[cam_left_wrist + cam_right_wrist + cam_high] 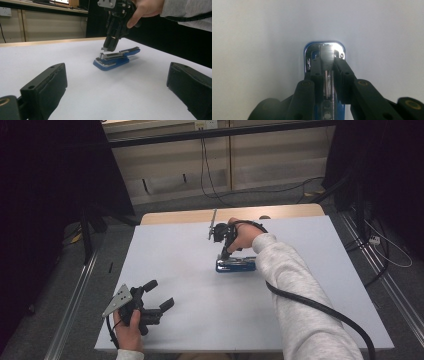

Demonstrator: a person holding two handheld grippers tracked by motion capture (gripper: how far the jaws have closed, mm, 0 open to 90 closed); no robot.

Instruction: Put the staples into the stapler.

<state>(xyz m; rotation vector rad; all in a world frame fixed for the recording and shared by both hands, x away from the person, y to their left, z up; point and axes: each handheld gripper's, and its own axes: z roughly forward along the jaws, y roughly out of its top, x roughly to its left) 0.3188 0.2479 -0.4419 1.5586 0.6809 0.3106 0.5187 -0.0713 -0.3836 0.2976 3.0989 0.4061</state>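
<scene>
A blue plastic stapler with a chrome metal top lies flat on the white table surface, a little beyond the middle and toward the right side, its long axis running across the table. The right gripper points steeply down at the stapler's left end, held by the person's right hand in a light grey sleeve, with a thick black cable trailing back along the forearm. In the right gripper view its two black jaws stand close together, with a thin bright metal strip of the stapler between them; whether the pads actually press on it cannot be told. From the left gripper view the right gripper's tip sits just above the raised metal end of the stapler. The left gripper rests low near the front left corner of the table, well apart from the stapler, held by the left hand, its jaws spread wide and holding nothing
</scene>
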